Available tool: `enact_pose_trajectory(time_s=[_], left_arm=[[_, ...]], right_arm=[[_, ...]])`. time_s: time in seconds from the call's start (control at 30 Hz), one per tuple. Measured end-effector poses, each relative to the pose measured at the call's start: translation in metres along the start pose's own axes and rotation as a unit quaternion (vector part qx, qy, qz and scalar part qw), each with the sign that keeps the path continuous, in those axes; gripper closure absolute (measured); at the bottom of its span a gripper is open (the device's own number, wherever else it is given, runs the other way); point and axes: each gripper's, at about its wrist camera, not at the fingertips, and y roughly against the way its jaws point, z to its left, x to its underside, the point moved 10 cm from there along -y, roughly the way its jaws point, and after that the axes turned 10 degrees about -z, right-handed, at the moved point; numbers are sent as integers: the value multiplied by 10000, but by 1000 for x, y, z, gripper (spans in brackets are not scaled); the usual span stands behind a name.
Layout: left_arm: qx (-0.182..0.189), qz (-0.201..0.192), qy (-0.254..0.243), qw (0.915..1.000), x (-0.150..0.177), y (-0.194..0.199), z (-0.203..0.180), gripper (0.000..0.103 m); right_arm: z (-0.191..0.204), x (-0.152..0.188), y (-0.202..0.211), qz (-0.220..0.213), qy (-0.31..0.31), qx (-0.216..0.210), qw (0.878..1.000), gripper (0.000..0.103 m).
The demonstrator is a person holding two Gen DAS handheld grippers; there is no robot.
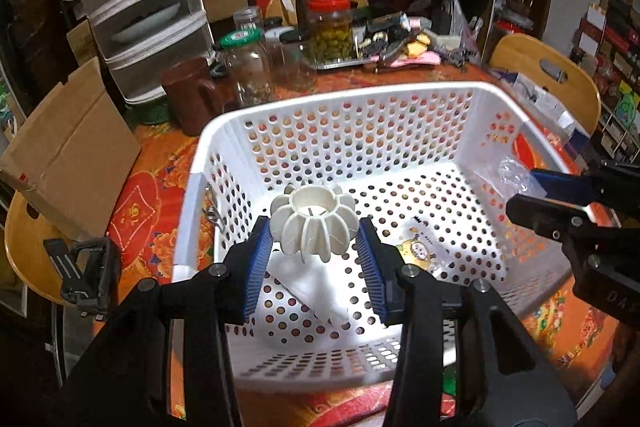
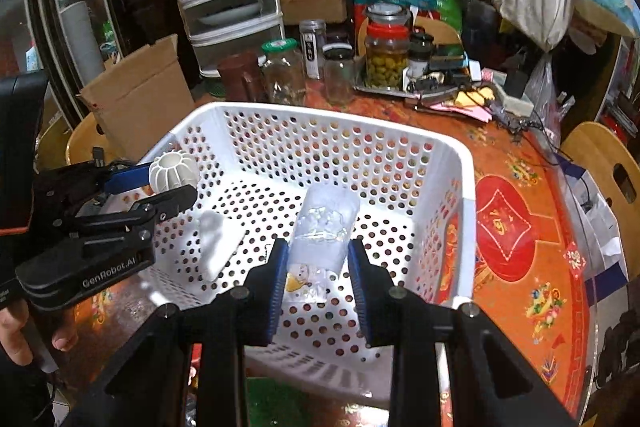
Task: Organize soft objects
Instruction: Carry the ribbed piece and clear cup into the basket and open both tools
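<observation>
My left gripper [image 1: 316, 239] is shut on a white ribbed ball-shaped object [image 1: 314, 225], held above the inside of the white perforated basket [image 1: 360, 115]. In the right wrist view the same left gripper [image 2: 160, 187] shows at the left with the ribbed object [image 2: 173, 169] over the basket's left rim. My right gripper [image 2: 318, 259] is shut on a clear crinkly plastic packet [image 2: 322, 227], also over the basket [image 2: 248, 111]. On the basket floor lie a folded white piece [image 2: 218, 243] and a small packet with a yellow print [image 1: 418, 251].
The basket sits on a red and orange patterned tablecloth [image 2: 516, 227]. Behind it stand glass jars [image 1: 250, 67], a jar of green olives [image 2: 386, 55], a brown mug [image 1: 192, 95], a cardboard box [image 1: 72, 155] and a drawer unit [image 1: 140, 7]. Wooden chairs flank the table [image 1: 548, 71]. A hand [image 2: 16, 339] holds the left gripper.
</observation>
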Motion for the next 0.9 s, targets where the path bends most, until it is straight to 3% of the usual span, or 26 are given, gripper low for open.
enact_pose_trajectory(time_s=[0.43, 0.77, 0.83, 0.9], left_arm=[[-24, 668, -131, 9977, 21, -51, -6, 62], [32, 699, -123, 9975, 23, -59, -7, 62], [43, 710, -106, 9974, 23, -59, -7, 60], [35, 671, -86, 9977, 22, -58, -7, 51]], right_arm=[[-10, 14, -46, 596, -62, 61, 9982, 74], [-7, 14, -55, 643, -15, -20, 9979, 72], [-7, 14, -54, 623, -38, -47, 9980, 62], [-6, 12, -52, 563, -41, -66, 9984, 54]])
